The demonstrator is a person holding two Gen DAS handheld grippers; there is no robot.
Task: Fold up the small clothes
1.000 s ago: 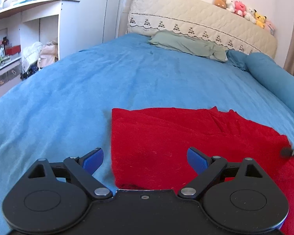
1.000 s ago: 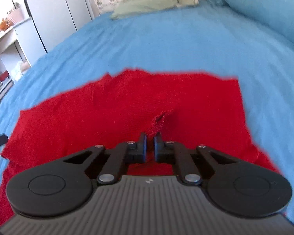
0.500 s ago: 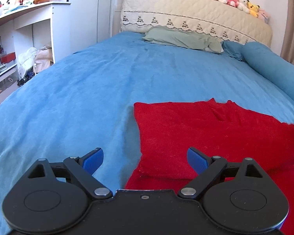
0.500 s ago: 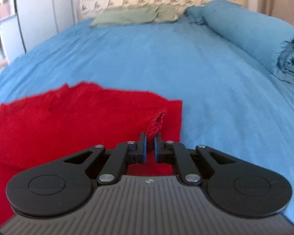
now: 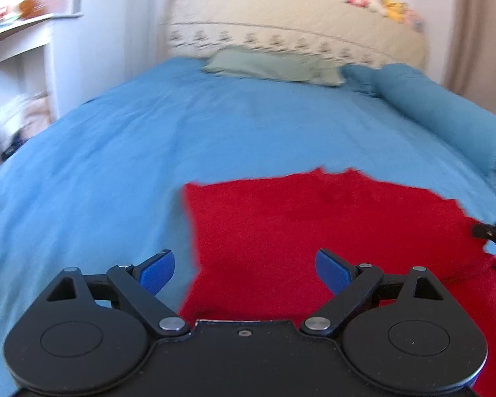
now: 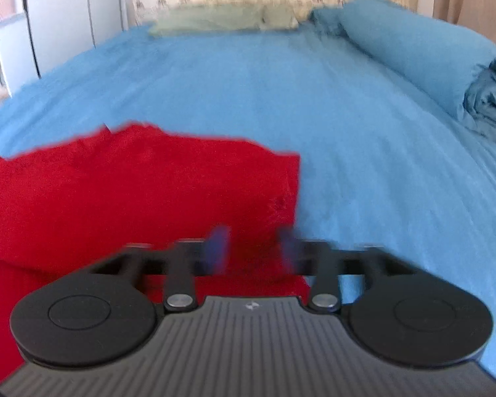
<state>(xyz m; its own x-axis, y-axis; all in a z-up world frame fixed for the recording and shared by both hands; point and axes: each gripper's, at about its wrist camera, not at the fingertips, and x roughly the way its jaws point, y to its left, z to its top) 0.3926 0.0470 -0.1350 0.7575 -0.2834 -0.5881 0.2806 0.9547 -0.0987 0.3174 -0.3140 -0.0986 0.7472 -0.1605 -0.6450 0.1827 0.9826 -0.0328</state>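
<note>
Two grippers hang over the red cloth, which lies on the blue bed well before the green pillow. The right gripper is opening its fingers at the cloth's right edge, probably to release a finished fold; nothing is pinched. The left gripper stands wide and empty at the left edge.

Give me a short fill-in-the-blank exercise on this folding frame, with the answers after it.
1. The garment lying on the bed is ____ in colour.
2. The bedspread under it is ____.
3. The pads of the left gripper stand ____, holding nothing.
4. The right gripper is over the garment's ____ edge.

Answers: red; blue; open; right
</note>
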